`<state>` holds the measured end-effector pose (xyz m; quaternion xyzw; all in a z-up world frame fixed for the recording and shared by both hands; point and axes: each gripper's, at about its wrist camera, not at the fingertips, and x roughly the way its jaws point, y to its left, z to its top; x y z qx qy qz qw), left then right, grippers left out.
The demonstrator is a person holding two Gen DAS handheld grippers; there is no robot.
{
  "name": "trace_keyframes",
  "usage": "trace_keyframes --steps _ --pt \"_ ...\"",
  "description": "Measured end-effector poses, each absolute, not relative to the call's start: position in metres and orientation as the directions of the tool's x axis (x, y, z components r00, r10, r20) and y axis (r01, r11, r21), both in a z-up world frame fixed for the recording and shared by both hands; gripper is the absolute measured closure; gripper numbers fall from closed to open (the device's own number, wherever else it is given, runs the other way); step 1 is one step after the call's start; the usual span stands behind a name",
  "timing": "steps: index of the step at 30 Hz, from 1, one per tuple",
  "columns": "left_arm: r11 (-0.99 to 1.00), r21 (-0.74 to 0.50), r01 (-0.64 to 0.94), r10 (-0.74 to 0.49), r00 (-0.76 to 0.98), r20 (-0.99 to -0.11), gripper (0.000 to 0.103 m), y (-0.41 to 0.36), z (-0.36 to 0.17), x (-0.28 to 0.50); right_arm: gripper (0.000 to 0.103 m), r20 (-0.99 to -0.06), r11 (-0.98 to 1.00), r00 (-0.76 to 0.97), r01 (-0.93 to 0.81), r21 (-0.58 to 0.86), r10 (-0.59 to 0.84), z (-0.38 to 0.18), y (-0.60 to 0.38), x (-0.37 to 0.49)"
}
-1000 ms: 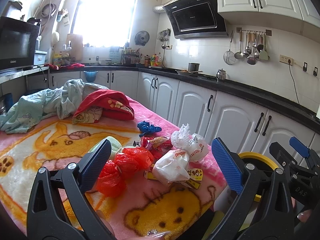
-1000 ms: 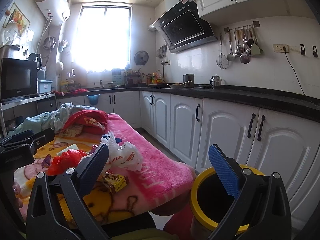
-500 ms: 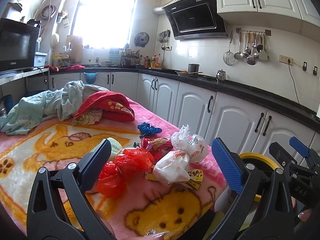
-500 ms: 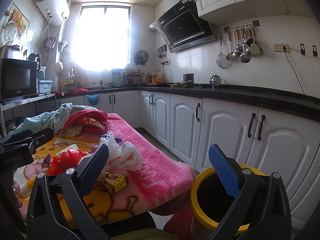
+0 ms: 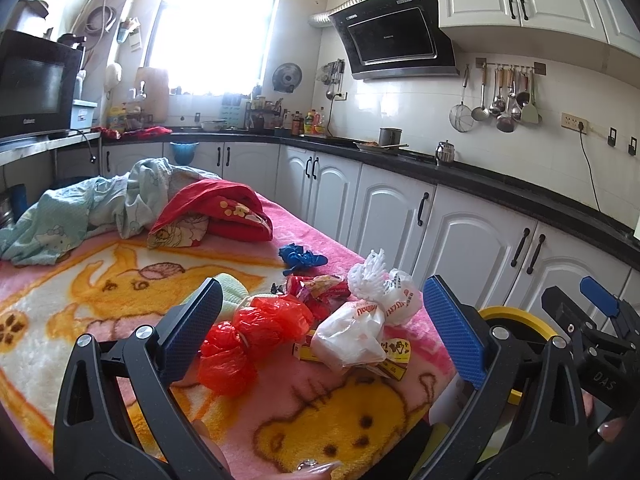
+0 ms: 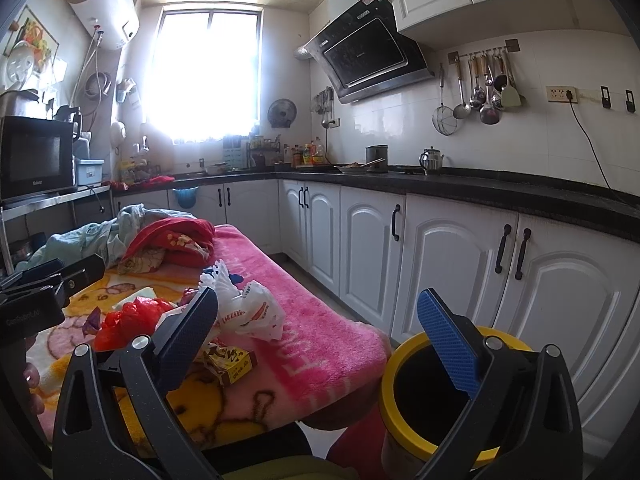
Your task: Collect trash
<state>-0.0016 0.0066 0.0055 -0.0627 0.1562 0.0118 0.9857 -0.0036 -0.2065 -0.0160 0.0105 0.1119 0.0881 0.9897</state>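
Nothing's really moved since a second ago: both the left gripper (image 5: 320, 320) and right gripper (image 6: 328, 332) hover with fingers spread wide, holding nothing. The crumpled red plastic bag (image 5: 256, 332) and white printed plastic bag (image 5: 360, 332) lie side by side on the pink cartoon blanket (image 5: 120, 300), no clear long axis; the yellow-rimmed round bin (image 6: 404, 420) stands just beside it

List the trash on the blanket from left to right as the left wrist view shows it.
Crumpled red plastic bag → white printed plastic bag → yellow-rimmed trash bin past the table's edge.

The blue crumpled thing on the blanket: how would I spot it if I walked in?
Find the blanket spread pink and yellow beside the white cabinets. A trash pile sits near its cabinet-side edge; just beyond it, toward the red cloth, lies the blue wad. It lies apart, the only blue piece.
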Motion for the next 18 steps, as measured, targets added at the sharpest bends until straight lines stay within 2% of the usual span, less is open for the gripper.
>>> trace_keyframes --steps 18 --pt "0.971 -0.210 -0.112 0.038 0.945 -0.325 0.011 0.067 0.006 0.004 0.006 -0.257 0.939 0.906 -0.343 0.028 0.338 -0.001 -0.169 0.014"
